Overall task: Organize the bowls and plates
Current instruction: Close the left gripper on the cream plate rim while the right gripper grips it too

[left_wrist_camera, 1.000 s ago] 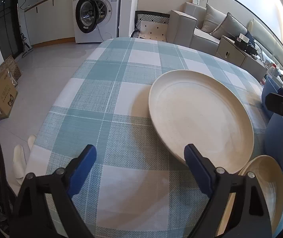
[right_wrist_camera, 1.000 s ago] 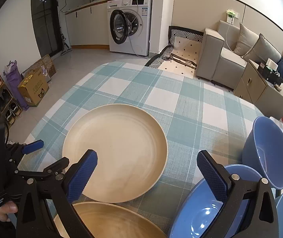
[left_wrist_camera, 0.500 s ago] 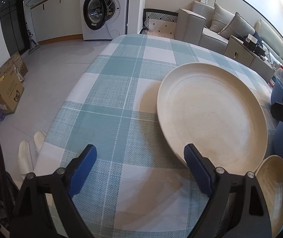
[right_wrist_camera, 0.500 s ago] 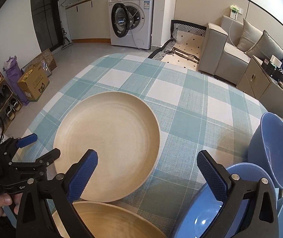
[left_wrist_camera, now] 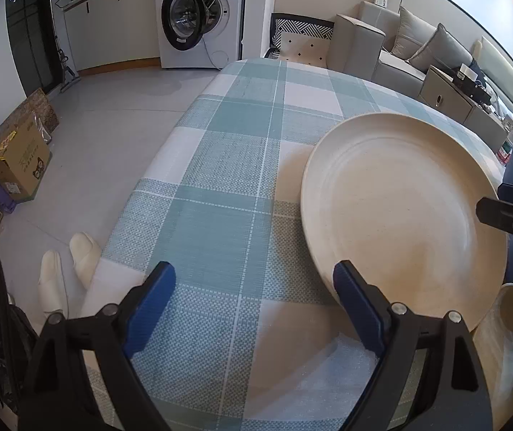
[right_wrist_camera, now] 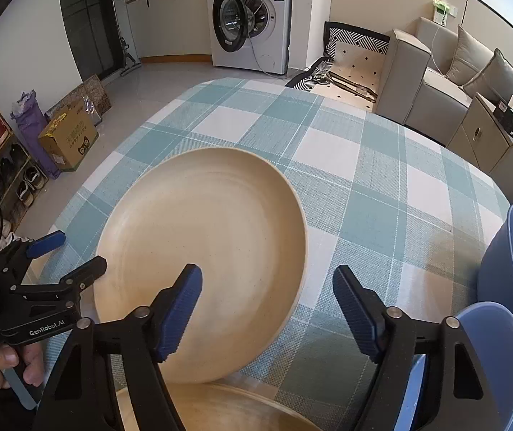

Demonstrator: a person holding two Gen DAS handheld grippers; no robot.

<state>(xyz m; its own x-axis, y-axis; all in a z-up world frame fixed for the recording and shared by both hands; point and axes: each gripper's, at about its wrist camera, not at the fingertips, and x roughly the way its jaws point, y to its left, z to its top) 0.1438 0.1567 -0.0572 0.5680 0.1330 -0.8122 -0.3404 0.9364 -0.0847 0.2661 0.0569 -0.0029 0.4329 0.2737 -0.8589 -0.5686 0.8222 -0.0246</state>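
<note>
The left gripper [left_wrist_camera: 254, 309] is held low over the near edge of the table, its two blue-padded black fingers spread wide apart with nothing between them; the fingers point forward across the teal-and-white checked woven tablecloth [left_wrist_camera: 242, 165], and the bare hand [right_wrist_camera: 12, 362] that grips its handle shows at the lower left of the right wrist view. The right-hand finger of this gripper lies just beside the near rim of the large round cream plate [left_wrist_camera: 403, 215], which sits ahead and to its right; whether pad and rim touch cannot be told. The right gripper [right_wrist_camera: 267, 310] is also low and level, its blue-padded fingers parted with nothing clamped; its left finger overlaps the plate's near right part in the view, and its right finger stands over the cloth. The plate lies flat on the cloth straight ahead and slightly left of the right gripper, between the two grippers; it is shallow, with a raised rim and faint concentric rings on a matte, lightly speckled face. A second cream dish [right_wrist_camera: 220, 409] lies directly beneath the right gripper, its far rim passing under or against the big plate's near edge. To the right of the right gripper sit two blue bowls: a deep blue bowl [right_wrist_camera: 511, 280] tilted up on its side, and a blue bowl [right_wrist_camera: 486, 359] nearer the finger. Well beyond the table stand a white front-loading washing machine [right_wrist_camera: 252, 18] with its door open and a grey sofa [right_wrist_camera: 447, 72].
</note>
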